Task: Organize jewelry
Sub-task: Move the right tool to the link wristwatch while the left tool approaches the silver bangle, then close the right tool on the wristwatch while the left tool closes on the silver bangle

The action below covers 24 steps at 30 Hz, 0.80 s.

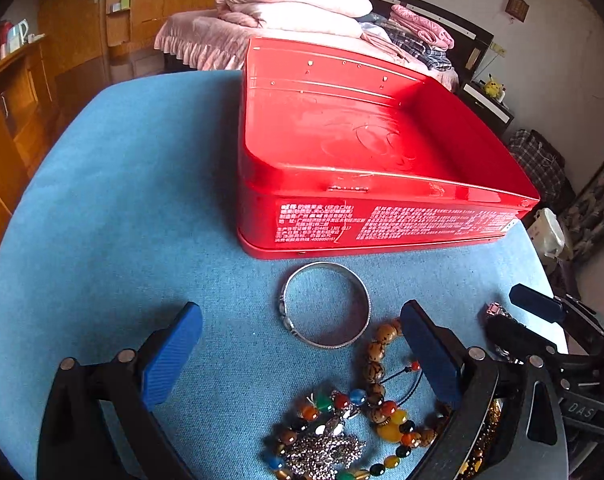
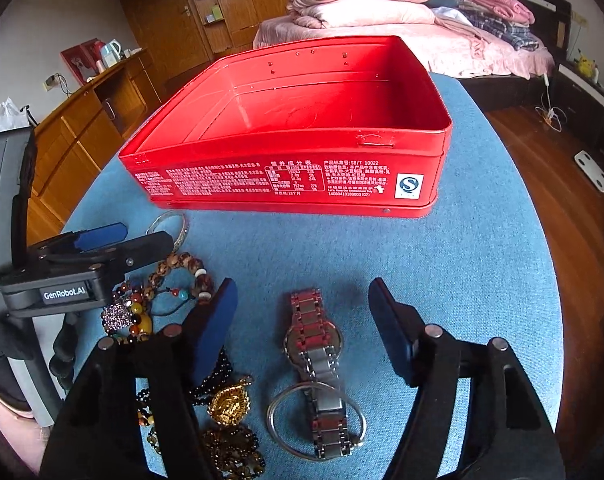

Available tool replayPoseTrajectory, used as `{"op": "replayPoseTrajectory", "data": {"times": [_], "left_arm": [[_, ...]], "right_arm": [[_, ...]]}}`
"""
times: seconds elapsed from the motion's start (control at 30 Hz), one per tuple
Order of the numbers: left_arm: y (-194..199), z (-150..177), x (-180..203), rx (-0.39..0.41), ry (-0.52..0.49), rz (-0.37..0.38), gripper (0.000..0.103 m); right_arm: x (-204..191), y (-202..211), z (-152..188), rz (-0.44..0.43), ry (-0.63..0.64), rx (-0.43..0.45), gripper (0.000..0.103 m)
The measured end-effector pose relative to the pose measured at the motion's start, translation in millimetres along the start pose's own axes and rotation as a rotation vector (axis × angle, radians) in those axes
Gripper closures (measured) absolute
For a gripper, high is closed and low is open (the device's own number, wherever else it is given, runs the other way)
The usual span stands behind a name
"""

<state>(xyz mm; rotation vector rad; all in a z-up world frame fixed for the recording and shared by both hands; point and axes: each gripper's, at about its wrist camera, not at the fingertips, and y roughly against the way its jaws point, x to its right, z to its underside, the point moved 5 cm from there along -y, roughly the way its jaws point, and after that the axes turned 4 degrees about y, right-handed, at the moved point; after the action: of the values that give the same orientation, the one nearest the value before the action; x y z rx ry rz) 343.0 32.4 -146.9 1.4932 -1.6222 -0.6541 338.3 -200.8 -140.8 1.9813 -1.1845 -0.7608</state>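
Through the left wrist camera, the left hand-held gripper [image 1: 299,354] hangs with its blue-padded jaws spread wide and nothing between the pads, tilted down over the round surface covered in blue cloth [image 1: 113,216]. Beyond the fingertips lies a plain silver metal bangle [image 1: 326,305], flat on the cloth and just in front of the open red rectangular tin box [image 1: 366,152], which stands toward the far edge of the surface with its printed side wall facing the camera. Nearer the camera, a brown wooden bead bracelet [image 1: 376,360] runs beside the right-side pad, and a heap of multicoloured glass bead strands with a sparkling silver piece [image 1: 334,436] lies at the near edge. The other gripper shows at the right edge of this view. Through the right wrist camera, the right hand-held gripper [image 2: 302,312] is partly open, its pads standing clear on either side of a silver metal-link wristwatch [image 2: 316,356] without touching it. The watch lies lengthwise on the cloth, its band crossing a thin silver wire ring bangle [image 2: 275,426] at the near edge. Left of the watch rest a gold ornate pendant on black beads [image 2: 229,400]. The red box sits empty at the far side.
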Motion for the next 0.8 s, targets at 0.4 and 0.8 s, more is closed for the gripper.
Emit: {"op": "replayPoseTrajectory", "data": {"times": [0.4, 0.8], "left_arm": [[-9.9, -9.7, 3.5, 0.006, -0.039, -0.035, 0.008], [-5.4, -6.8, 10.4, 0.007, -0.042, 0.020, 0.048]], "right_arm": [[-2.0, -4.5, -2.5, -0.013, -0.003, -0.007, 0.050], [-6.3, -3.7, 7.3, -0.005, 0.029, -0.022, 0.059]]}}
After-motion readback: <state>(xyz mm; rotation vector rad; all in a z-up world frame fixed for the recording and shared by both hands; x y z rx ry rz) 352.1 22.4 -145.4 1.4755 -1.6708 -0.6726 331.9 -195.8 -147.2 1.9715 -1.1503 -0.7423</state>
